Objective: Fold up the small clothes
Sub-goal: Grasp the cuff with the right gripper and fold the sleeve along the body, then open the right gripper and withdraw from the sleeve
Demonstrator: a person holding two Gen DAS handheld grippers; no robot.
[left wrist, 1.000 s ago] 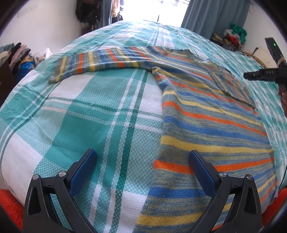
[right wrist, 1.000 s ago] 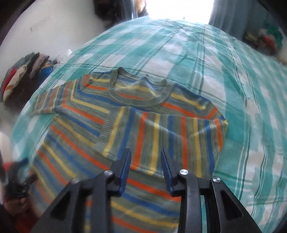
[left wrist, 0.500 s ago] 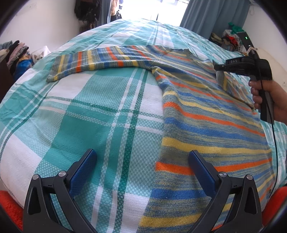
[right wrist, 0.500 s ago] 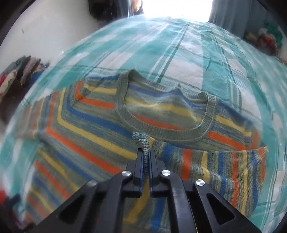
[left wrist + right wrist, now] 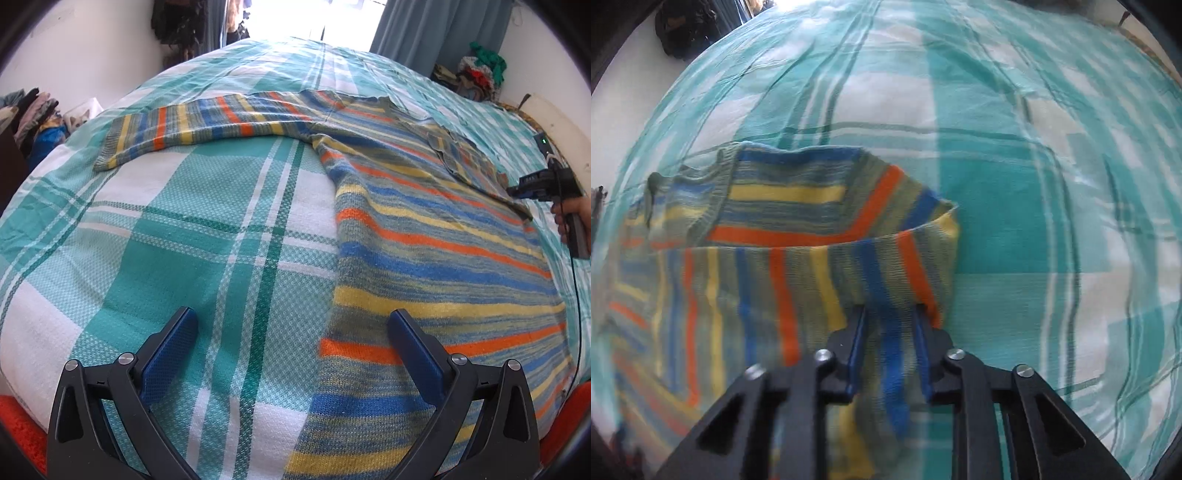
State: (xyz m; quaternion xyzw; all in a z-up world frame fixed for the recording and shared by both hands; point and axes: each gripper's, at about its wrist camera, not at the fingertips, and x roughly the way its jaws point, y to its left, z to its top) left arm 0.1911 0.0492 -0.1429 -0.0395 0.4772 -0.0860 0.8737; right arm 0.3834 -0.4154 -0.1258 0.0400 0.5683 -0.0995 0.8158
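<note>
Right wrist view: the folded-in sleeve (image 5: 820, 280) of the striped sweater (image 5: 424, 236), which is lying flat on the bed (image 5: 207, 236), is being straddled by the right hand-held gripper (image 5: 890, 325), its jaws parted and not clamping. The left hand-held gripper (image 5: 291, 332) is being held spread wide over the hem. Judging by this, the fold should be laid square and smoothed before release.

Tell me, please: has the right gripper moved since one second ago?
Yes. In the left wrist view the right gripper came in over the sweater, then drew back toward its right edge; the bedspread stayed fixed.
</note>
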